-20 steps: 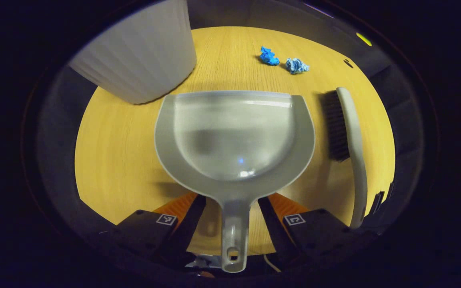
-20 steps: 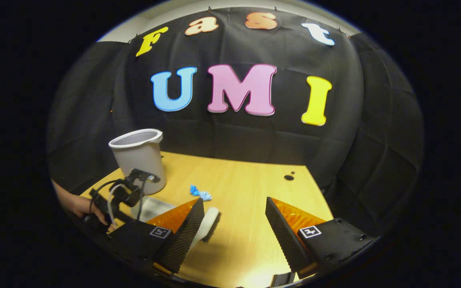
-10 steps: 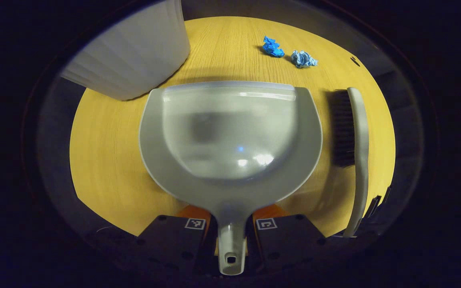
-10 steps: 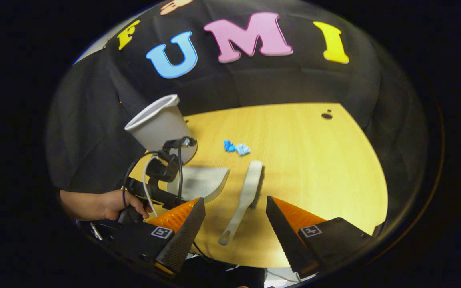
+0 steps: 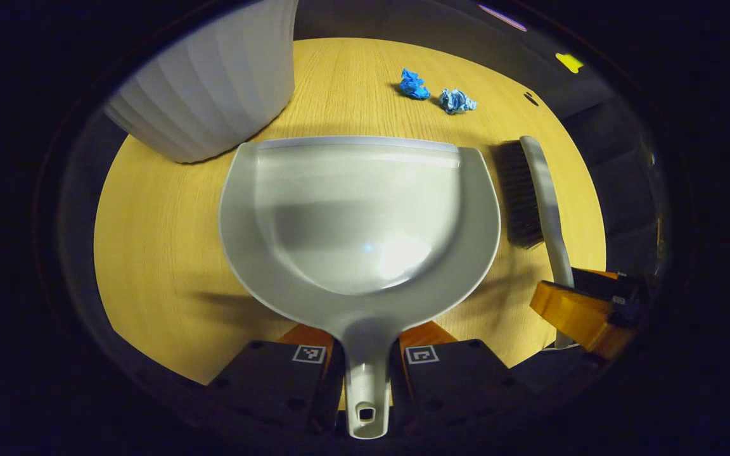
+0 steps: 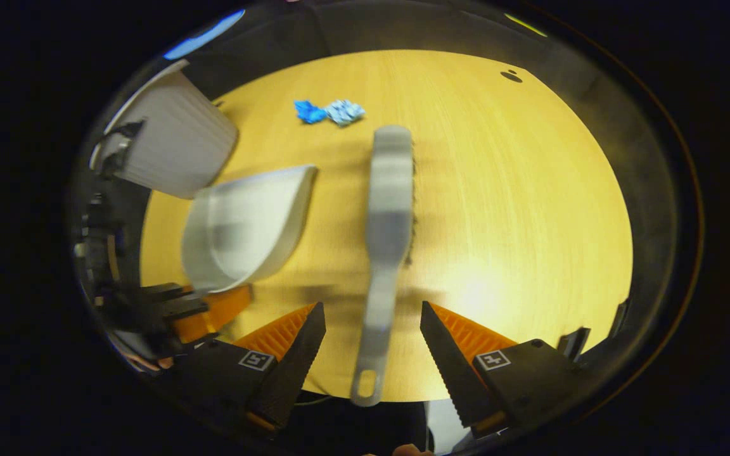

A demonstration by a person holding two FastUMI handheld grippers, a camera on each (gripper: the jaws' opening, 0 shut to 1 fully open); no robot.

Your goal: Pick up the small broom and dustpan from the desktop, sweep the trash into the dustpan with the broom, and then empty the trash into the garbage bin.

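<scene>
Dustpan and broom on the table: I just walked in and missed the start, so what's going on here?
A person with a gripper in each hand is picking up sweeping tools. The left gripper is shut on the dustpan handle. The right gripper is open, its fingers either side of the broom handle, not yet gripping. Two crumpled blue scraps lie unswept on the table, with the white bin beside the dustpan.

no words, brands or numbers can be read. the only signs are small square black-and-white coded markers: two on the left gripper, one on each finger block either side of the dustpan handle, and two on the right gripper, one on each finger block either side of the broom handle.
</scene>
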